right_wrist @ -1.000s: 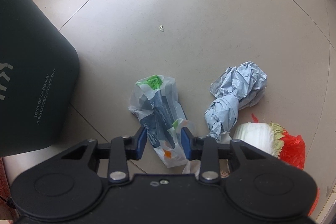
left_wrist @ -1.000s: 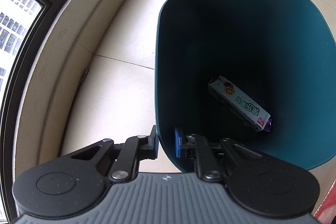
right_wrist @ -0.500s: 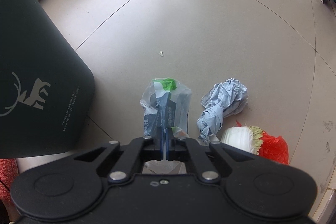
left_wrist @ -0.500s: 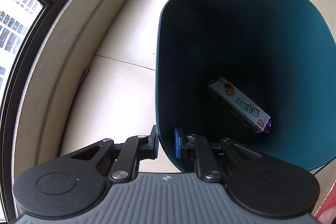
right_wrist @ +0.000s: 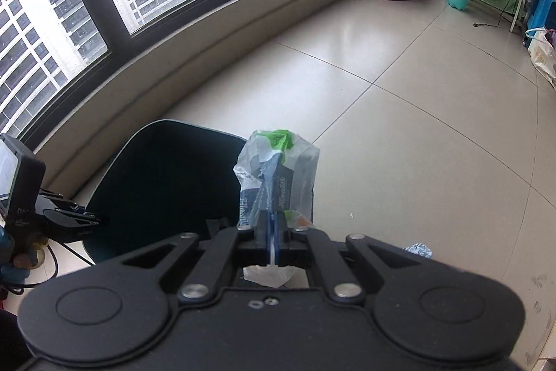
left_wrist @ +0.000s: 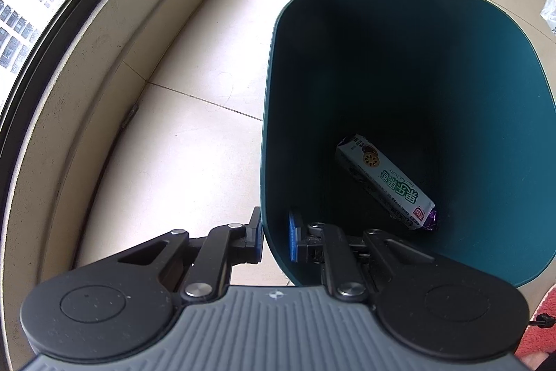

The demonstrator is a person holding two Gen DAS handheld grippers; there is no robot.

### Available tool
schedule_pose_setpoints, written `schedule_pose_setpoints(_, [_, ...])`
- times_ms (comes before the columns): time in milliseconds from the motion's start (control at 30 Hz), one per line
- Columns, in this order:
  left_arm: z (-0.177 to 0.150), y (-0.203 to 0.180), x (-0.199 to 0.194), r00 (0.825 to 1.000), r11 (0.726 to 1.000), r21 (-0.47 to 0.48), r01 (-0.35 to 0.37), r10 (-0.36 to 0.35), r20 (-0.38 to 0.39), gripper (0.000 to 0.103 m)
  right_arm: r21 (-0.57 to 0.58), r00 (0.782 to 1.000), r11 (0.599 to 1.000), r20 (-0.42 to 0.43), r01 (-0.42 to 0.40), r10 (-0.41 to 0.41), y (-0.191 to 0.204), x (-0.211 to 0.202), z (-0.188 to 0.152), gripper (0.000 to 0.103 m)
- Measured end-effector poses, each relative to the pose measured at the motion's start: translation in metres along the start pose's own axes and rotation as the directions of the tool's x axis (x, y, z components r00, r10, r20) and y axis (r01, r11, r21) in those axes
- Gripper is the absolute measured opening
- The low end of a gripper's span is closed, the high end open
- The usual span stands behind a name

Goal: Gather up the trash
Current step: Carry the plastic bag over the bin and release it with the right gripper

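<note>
The right tongs [right_wrist: 272,225], just pinched onto the plastic bag [right_wrist: 278,176], had lifted it off the floor [right_wrist: 417,134] beside the bin [right_wrist: 166,176], whose rim the left tongs [left_wrist: 274,240] gripped, ready for dropping.

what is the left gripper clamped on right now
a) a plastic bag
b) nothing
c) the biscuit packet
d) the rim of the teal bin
d: the left gripper has one pad outside and one inside the wall of the teal bin, pinching its rim.
</note>
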State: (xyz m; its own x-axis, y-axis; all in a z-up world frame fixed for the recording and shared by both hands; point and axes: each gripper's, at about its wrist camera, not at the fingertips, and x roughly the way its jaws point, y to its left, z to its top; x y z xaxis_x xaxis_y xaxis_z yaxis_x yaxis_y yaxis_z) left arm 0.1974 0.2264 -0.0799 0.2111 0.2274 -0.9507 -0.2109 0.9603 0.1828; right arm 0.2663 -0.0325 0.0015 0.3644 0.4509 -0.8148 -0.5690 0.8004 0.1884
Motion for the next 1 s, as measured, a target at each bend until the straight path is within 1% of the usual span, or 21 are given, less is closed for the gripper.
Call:
schedule_pose_setpoints(67, [0.000,0.002,0.000,1.000,1.000,-0.006,0.006,-0.006,0.002,0.013,-0.026,1.000,1.000,0.010,-0.012,0.012,0.015,-0.002,0.006,0.001])
schedule_pose_setpoints(133, [0.001,0.004,0.000,1.000,1.000,-0.010,0.006,-0.006,0.005,0.013,-0.045,0.999,0.998,0.011,-0.040,0.041,0.032,0.000,0.010,0.001])
schedule_pose_setpoints(233, [0.000,0.008,0.000,1.000,1.000,-0.022,0.019,-0.019,0.003,0.013,-0.070,0.999,0.996,-0.003,-0.049,0.049,0.051,0.018,0.013,0.001])
schedule_pose_setpoints(367, [0.000,0.010,-0.002,1.000,0.999,-0.025,0.026,-0.026,0.004,0.013,-0.088,0.998,0.995,-0.039,-0.043,0.040,0.072,0.048,0.015,0.001])
schedule_pose_setpoints(467, [0.001,0.013,-0.002,0.999,0.999,-0.030,0.035,-0.035,-0.002,0.013,-0.098,0.997,0.995,-0.073,-0.029,0.022,0.084,0.077,0.020,0.001])
schedule_pose_setpoints(567, [0.002,0.015,-0.002,0.999,0.998,-0.032,0.046,-0.046,-0.006,0.011,-0.118,0.994,0.993,-0.108,-0.003,-0.010,0.090,0.101,0.018,0.001])
schedule_pose_setpoints(733, [0.005,0.016,-0.005,0.999,0.999,-0.025,0.043,-0.043,-0.001,0.010,-0.143,0.984,0.989,-0.166,0.046,-0.070,0.099,0.138,0.011,0.001])
schedule_pose_setpoints(833, [0.005,0.017,-0.006,0.999,0.999,-0.028,0.044,-0.044,-0.001,0.010,-0.160,0.979,0.985,-0.183,0.060,-0.089,0.104,0.153,0.008,0.001])
schedule_pose_setpoints(1000, [0.005,0.016,-0.008,0.999,0.999,-0.029,0.042,-0.042,-0.001,0.010,-0.165,0.972,0.983,-0.207,0.074,-0.108,0.108,0.161,0.006,0.001])
